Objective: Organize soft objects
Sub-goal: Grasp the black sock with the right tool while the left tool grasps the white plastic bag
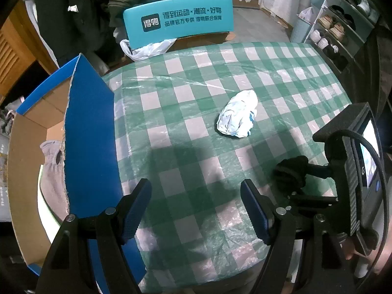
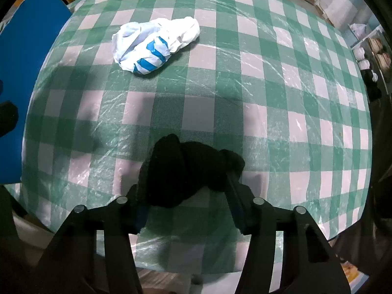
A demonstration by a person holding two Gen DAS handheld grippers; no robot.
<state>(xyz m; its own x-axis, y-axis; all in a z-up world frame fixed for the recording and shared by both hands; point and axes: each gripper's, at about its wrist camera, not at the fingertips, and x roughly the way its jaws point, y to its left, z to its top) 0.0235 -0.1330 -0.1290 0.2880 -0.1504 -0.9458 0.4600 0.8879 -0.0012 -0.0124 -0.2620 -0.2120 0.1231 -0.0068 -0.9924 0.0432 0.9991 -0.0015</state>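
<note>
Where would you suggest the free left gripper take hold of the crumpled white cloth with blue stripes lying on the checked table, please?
Probably across the narrow middle of the crumpled white cloth with blue stripes, coming down from above. The cloth is an elongated mound lying free on the green checked tablecloth, so fingers straddling its short width should gather enough folds. The left gripper is open and empty.

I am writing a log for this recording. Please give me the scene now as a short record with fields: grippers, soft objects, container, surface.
left gripper: left gripper open, empty, above the table
right gripper: right gripper shut on black knit item
on table: white and blue crumpled cloth, lying apart from both grippers
container: cardboard box with blue outside, at the table's left edge
in box: grey soft item, partly hidden by the box wall
surface: green checked tablecloth under clear plastic
</note>
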